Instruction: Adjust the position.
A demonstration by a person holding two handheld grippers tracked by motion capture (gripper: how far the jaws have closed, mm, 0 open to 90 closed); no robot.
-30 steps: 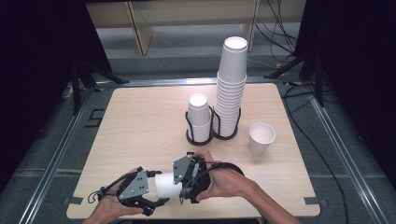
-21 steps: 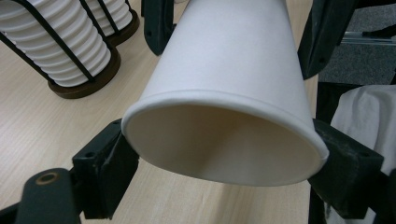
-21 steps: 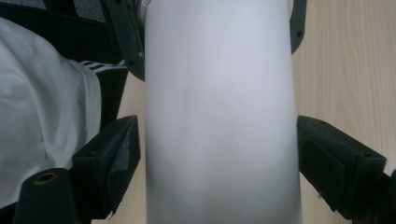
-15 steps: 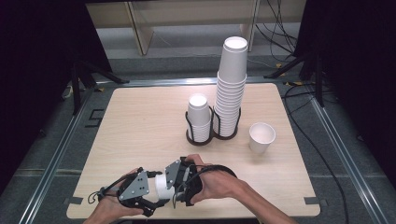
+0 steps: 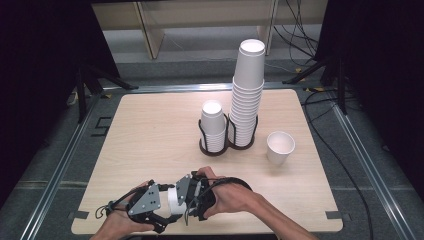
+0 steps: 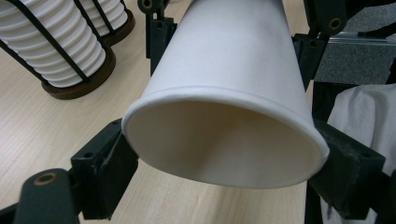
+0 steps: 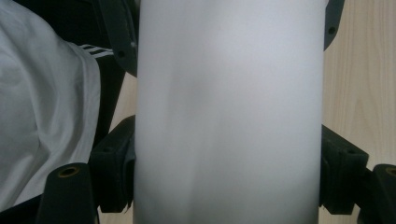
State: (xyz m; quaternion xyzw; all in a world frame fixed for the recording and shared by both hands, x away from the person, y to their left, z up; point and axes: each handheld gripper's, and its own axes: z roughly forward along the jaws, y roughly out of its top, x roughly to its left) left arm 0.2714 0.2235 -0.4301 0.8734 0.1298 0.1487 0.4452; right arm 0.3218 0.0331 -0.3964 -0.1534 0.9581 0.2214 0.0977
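Note:
A white paper cup (image 5: pixel 173 199) lies sideways just above the table's front edge, held between both grippers. My left gripper (image 5: pixel 166 207) is shut on its rim end; in the left gripper view the cup (image 6: pixel 229 93) has its mouth squeezed oval between the two jaws of that gripper (image 6: pixel 224 165). My right gripper (image 5: pixel 182 196) is shut on the cup's body from the right. The right gripper view has the cup's wall (image 7: pixel 229 112) pressed between the black jaws of the gripper (image 7: pixel 229 170).
A black wire rack (image 5: pixel 206 148) at the table's middle holds a short cup stack (image 5: pixel 213 125) and a tall stack (image 5: pixel 247 92). One upright cup (image 5: pixel 280 147) stands to its right. The table edge (image 5: pixel 200 231) runs just below the hands.
The right gripper has slid left along the cup toward the left gripper, so less of the cup shows between them. The left gripper has barely moved.

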